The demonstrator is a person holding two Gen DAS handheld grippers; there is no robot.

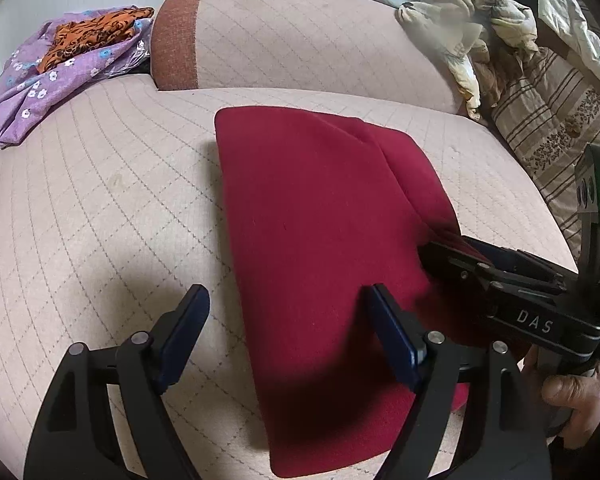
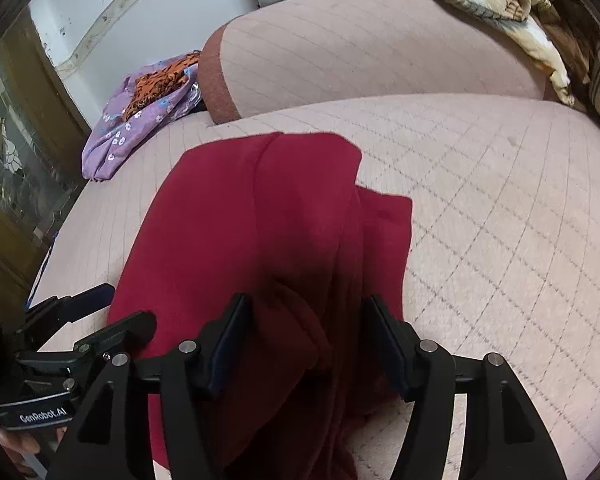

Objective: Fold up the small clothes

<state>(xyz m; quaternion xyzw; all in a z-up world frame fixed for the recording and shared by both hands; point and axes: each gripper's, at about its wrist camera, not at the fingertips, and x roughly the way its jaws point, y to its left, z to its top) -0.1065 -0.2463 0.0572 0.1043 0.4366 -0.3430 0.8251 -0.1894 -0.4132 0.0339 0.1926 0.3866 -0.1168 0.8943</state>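
A dark red garment (image 1: 316, 216) lies folded lengthwise on the pink quilted sofa seat (image 1: 100, 200). My left gripper (image 1: 286, 300) is open just above the garment's near left edge, one finger over the seat and one over the cloth. My right gripper (image 2: 306, 312) is open over the garment (image 2: 260, 208), with a bunched fold of red cloth between its fingers. The right gripper also shows in the left wrist view (image 1: 452, 256), lying low on the garment's right edge. The left gripper shows at the lower left of the right wrist view (image 2: 116, 308).
A purple flowered cloth with an orange patterned cloth on it (image 1: 60, 64) lies at the seat's far left. The pink sofa backrest (image 1: 300, 36) rises behind. A crumpled cream blanket (image 1: 472, 28) and a striped cushion (image 1: 548, 136) lie at the right. A glass cabinet (image 2: 12, 152) stands at the left.
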